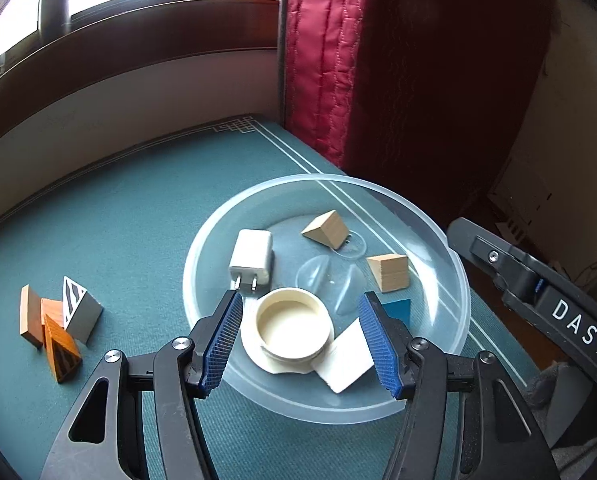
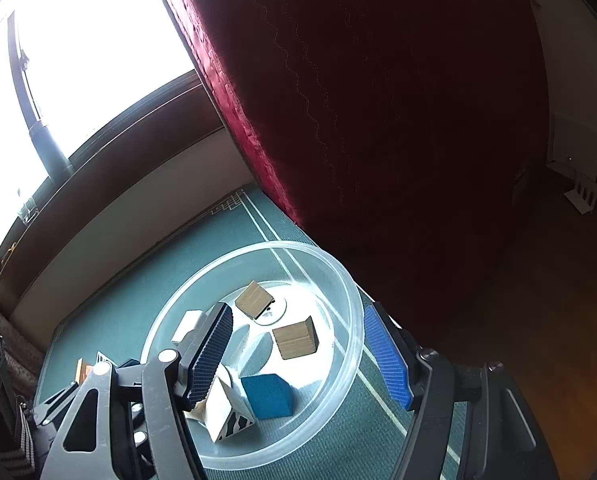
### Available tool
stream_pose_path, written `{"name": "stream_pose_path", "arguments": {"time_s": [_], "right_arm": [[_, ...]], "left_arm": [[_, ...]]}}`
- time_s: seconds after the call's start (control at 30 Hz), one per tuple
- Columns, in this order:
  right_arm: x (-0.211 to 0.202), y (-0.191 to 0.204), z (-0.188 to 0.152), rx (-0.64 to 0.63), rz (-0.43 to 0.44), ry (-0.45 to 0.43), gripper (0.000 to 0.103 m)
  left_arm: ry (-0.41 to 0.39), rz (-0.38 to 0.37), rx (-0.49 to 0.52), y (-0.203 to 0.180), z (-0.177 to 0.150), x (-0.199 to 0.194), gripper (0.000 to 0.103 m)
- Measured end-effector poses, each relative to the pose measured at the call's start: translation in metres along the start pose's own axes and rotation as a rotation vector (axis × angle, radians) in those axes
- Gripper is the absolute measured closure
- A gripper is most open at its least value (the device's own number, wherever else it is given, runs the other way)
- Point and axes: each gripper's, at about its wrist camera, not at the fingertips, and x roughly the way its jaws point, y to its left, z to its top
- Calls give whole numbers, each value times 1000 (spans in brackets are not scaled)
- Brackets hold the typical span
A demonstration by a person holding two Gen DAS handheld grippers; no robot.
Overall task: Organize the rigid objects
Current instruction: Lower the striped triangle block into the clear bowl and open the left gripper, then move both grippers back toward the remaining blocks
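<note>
The green counter (image 1: 118,220) stretched out ahead of both pairs of fingers. A big clear plastic bowl (image 1: 450,256) sat on it, right in front of the left gripper (image 1: 300,304). The left fingers (image 1: 222,340) were apart and held nothing. A round cream tub (image 1: 294,326) sat in the bowl between them, but they did not touch it. Its open side faced up.

A white charger (image 1: 252,258) lay in the bowl just past the left finger. Its two metal pins pointed back at the fingers, and its long side ran away from them. A white flat block (image 1: 348,354) lay next to the tub, by the right finger. A blue block (image 1: 398,310) showed just behind that finger. Two plain wooden wedges (image 1: 326,230) and (image 1: 388,272) lay farther off in the bowl.

Outside the bowl, to the left of the fingers, a little pile of blocks (image 1: 56,328) rested on the counter. One wedge had black and white stripes (image 1: 78,308).

The right gripper (image 2: 298,350) hung over the same bowl (image 2: 350,300), its fingers (image 2: 386,352) apart and empty. The letters "DAS" (image 1: 574,326) were written in white on the right gripper's black arm.
</note>
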Motion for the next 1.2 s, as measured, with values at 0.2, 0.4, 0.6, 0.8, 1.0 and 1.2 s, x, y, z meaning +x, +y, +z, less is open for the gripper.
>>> {"name": "stream_pose_path", "arguments": {"time_s": [0.2, 0.4, 0.6, 0.8, 1.0, 1.2], "right_arm": [[0, 1, -1, -6, 1, -2, 31], [-5, 8, -3, -37, 40, -26, 30], [-9, 20, -8, -94, 75, -48, 26], [-8, 28, -13, -132, 108, -42, 26], [-7, 29, -15, -146, 116, -36, 25], [-8, 29, -17, -153, 120, -32, 25]], "left_arm": [[6, 33, -46, 21, -4, -2, 42], [0, 57, -64, 33, -7, -7, 41], [-21, 86, -89, 50, -8, -15, 41], [-27, 125, -144, 78, -11, -22, 41], [-39, 173, -188, 108, -15, -30, 41], [-32, 221, -206, 135, -24, -34, 41]]}}
